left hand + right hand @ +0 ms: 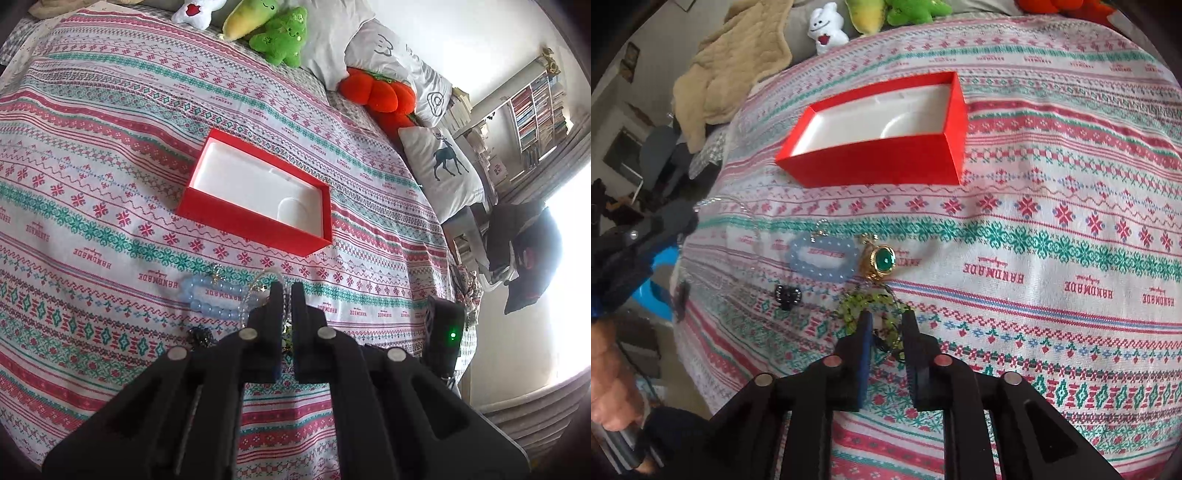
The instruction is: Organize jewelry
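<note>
The red box (882, 162) sits open on the patterned bedspread (1052, 240), its white lining bare. Nearer the camera than the box lie a pale blue bead bracelet (822, 258), just beside it a gold ring with a green stone (881, 260), and a small dark piece (788, 295). The right gripper (886, 325) stands slightly parted astride a green bead bracelet (864, 310), pads not pressing it. The left gripper (286, 295) is pressed together on a thin clear strand (271, 275) beside the blue beads
</note>
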Demonstrator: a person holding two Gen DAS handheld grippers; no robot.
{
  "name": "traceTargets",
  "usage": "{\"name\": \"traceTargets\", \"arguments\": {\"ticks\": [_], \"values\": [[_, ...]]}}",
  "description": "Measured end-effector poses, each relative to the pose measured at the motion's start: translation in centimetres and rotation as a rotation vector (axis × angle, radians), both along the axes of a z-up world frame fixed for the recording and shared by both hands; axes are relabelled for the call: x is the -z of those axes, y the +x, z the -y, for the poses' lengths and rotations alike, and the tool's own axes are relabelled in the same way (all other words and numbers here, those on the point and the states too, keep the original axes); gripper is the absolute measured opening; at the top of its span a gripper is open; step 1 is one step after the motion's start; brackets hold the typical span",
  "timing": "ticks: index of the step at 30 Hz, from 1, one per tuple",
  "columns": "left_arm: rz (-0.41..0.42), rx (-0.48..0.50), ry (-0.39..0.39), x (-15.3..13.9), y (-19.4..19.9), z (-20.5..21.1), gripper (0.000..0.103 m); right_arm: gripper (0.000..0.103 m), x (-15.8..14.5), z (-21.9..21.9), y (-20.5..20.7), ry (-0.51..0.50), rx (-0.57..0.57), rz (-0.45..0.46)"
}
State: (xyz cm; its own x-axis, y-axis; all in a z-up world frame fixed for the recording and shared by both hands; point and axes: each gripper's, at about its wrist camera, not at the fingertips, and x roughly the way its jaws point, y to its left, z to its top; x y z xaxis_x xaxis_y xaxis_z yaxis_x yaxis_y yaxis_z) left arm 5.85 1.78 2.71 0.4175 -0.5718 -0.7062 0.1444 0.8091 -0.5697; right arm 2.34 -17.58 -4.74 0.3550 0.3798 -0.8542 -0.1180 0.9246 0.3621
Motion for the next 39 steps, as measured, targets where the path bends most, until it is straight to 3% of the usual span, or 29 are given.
{"name": "traceTargets", "arguments": {"ticks": [7, 8, 10, 19, 23, 30, 34, 39], "values": [[0.003, 0.003, 0.005, 0.0, 0.1, 0.0, 0.005, 0.016, 0.4, -1.1, 0.9, -0.072, -0.016, 0.024], [-0.001, 0.002, 0.004, 0.1, 0.1, 0.0, 0.005, 0.009, 0.7, -1.4, 0.9, -0.102, -0.021, 0.016], [-0.004, 0.001, 0.003, 0.2, 0.3, -0.1, 0.005, 0.005, 1.0, -1.7, 0.9, -0.122, -0.026, 0.016], [0.007, 0.006, 0.000, -0.1, 0.2, 0.0, 0.005, 0.005, -2.2, -0.1, 0.1, -0.001, 0.002, 0.100], [0.003, 0.003, 0.009, 0.0, 0.3, 0.1, 0.005, 0.005, -1.6, -0.1, 0.2, -0.050, 0.019, 0.088], [0.015, 0.008, 0.021, -0.2, 0.1, 0.5, 0.005, 0.005, -2.1, 0.5, 0.2, -0.046, 0.010, 0.103], [0.008, 0.008, 0.023, 0.0, 0.1, 0.6, 0.005, 0.006, -0.3, 0.7, 0.6, -0.121, 0.023, 0.042], [0.015, 0.013, 0.021, -0.2, 0.1, 0.7, 0.005, 0.008, -0.2, 2.0, 1.1, 0.023, 0.042, 0.023]]}}
